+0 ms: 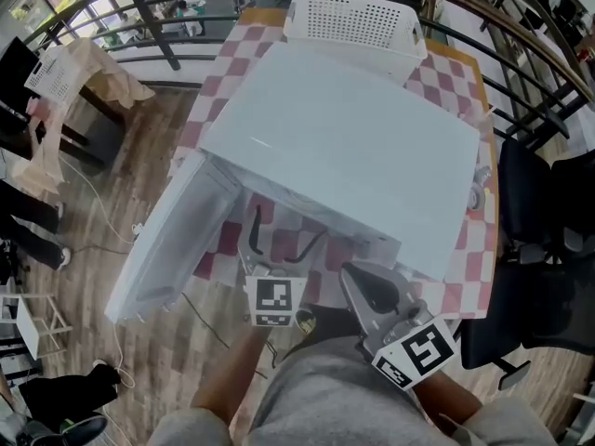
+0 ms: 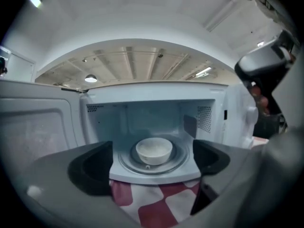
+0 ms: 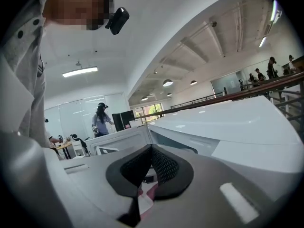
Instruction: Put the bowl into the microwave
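Observation:
The white microwave (image 1: 344, 156) stands on a red-and-white checked cloth (image 1: 446, 82) with its door (image 1: 172, 240) swung open to the left. A white bowl (image 2: 154, 150) sits upright on the glass turntable (image 2: 178, 160) inside the cavity. My left gripper (image 2: 152, 164) is in front of the opening, outside the cavity, with its jaws spread wide and nothing between the pads (image 2: 90, 167). In the head view the left gripper (image 1: 282, 244) is at the microwave's front edge. My right gripper (image 1: 358, 282) hangs to its right, near the microwave's front right corner. Its pads (image 3: 166, 167) meet at the tip, holding nothing.
A white perforated basket (image 1: 358, 26) stands on the table behind the microwave. A black chair (image 1: 548, 249) is at the table's right side. Railings and other tables lie beyond. In the right gripper view a person (image 3: 101, 120) stands far off.

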